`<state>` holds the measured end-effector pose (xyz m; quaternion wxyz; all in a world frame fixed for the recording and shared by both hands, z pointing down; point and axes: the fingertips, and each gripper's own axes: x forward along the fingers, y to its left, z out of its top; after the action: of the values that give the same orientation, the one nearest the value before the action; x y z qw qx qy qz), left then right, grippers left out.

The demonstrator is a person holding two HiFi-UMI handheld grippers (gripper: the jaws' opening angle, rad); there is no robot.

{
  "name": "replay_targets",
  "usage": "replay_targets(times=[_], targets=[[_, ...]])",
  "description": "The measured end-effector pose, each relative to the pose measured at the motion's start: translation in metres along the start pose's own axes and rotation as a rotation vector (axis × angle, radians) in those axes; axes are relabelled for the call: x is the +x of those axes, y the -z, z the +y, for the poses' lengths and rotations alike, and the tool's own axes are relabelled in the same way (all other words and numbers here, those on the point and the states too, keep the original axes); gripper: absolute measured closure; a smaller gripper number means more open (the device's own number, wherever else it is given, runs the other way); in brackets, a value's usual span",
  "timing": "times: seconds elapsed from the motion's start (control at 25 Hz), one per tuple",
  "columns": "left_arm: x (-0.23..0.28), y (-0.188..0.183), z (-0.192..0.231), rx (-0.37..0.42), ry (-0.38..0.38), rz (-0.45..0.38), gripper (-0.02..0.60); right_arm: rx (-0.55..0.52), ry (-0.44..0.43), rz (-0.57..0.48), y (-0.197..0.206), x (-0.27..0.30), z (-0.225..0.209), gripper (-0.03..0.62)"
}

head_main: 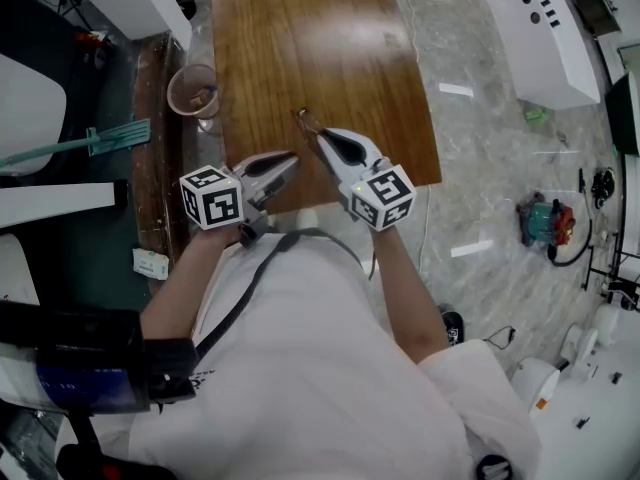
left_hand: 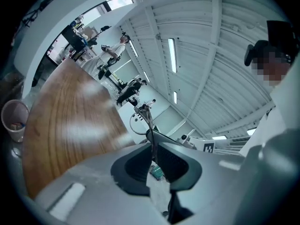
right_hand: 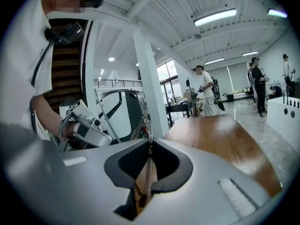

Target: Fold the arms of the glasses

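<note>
1. A person in a white shirt (head_main: pixel 300 368) stands at the near end of a wooden table (head_main: pixel 310 48), a gripper in each hand.
2. The left gripper (head_main: pixel 292 156) and the right gripper (head_main: pixel 321 135) each pinch a thin part of the glasses (head_main: pixel 305 118), held in the air over the table's near end.
3. Farther off, a cup (head_main: pixel 193 90) sits by the table's left edge.

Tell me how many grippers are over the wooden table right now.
2. The left gripper is above the table's near edge. The right gripper is close beside it on the right. Both are closed on the glasses. None appear hidden.
</note>
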<state>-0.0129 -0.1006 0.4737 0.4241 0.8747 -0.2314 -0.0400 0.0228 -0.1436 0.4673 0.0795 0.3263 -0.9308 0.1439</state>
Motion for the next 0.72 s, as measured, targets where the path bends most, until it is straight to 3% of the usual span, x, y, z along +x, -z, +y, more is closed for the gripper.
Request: replay_targets(times=[0.4,0.56,0.72], targets=[[-0.024,-0.019,0.04,0.124,-0.188,-0.025,0.575,-0.214,0.011,0.153,0.009,0.024,-0.037,0.563],[-0.025,-0.021,0.055,0.192,-0.286,-0.023,0.575,-0.406,-0.005,0.258,0.03,0.041,-0.047,0.563],[-0.025,-0.025,0.066,0.194,-0.349,-0.047,0.575,-0.625,-0.018,0.336,0.058,0.061,-0.062,0.563]])
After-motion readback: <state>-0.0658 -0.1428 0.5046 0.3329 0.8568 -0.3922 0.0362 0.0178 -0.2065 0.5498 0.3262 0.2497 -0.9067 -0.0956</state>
